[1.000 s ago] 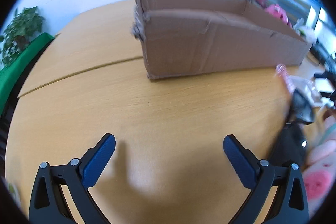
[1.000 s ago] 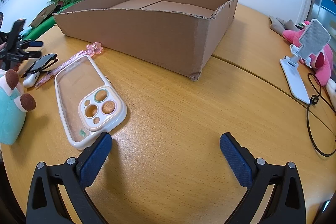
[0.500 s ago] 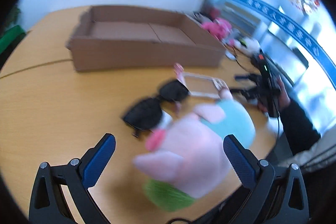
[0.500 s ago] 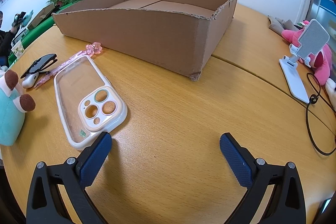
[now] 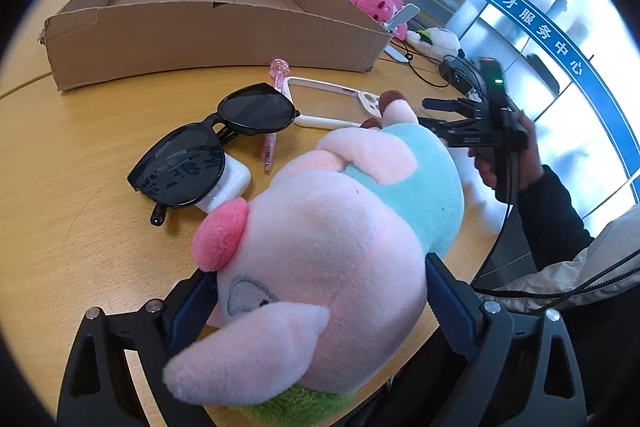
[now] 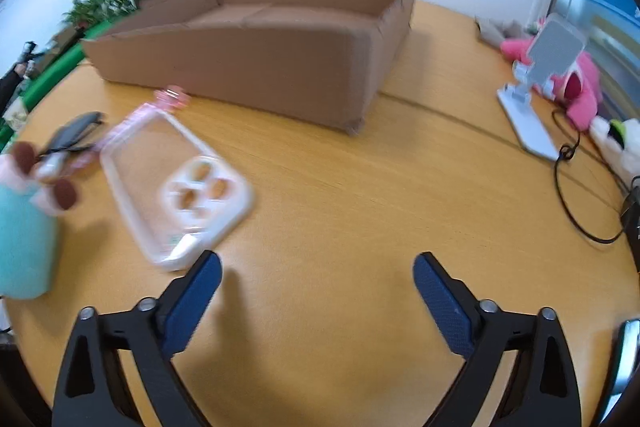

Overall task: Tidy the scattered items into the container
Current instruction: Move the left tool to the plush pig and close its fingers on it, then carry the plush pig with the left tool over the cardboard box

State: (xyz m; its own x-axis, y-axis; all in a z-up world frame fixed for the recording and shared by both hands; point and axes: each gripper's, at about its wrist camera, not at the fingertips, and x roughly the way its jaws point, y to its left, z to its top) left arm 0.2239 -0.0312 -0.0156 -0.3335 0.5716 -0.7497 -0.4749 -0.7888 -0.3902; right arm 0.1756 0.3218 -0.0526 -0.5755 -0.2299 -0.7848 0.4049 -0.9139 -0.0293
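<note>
The left tongs [image 5: 320, 301] straddle the head of a pink plush pig [image 5: 320, 251], their jaws set wide and just closing in; the blue pads [image 5: 192, 307] sit at either cheek, and whether they press the plush cannot be told. The toy, in a mint-green body, lies near the front edge of the wooden tabletop [image 5: 80, 155]. Just beyond its snout, black sunglasses [image 5: 216, 143] rest across a small white case [image 5: 228, 183] and a pink pen [image 5: 272, 115]. Behind these lies a clear phone case [image 5: 328, 103] with a white rim. The open cardboard box [image 5: 208, 31] stands toward the tabletop's far edge, well apart from the pig.

The right tongs [image 6: 318, 287], held in a person's hand [image 5: 508, 155], hover over bare wood, jaws wide and just narrowing, nothing between them. The phone case lies just beyond their left pad, with the box farther back. Near the right edge sit a white phone stand [image 6: 536, 87] and a pink plush toy [image 6: 576, 87].
</note>
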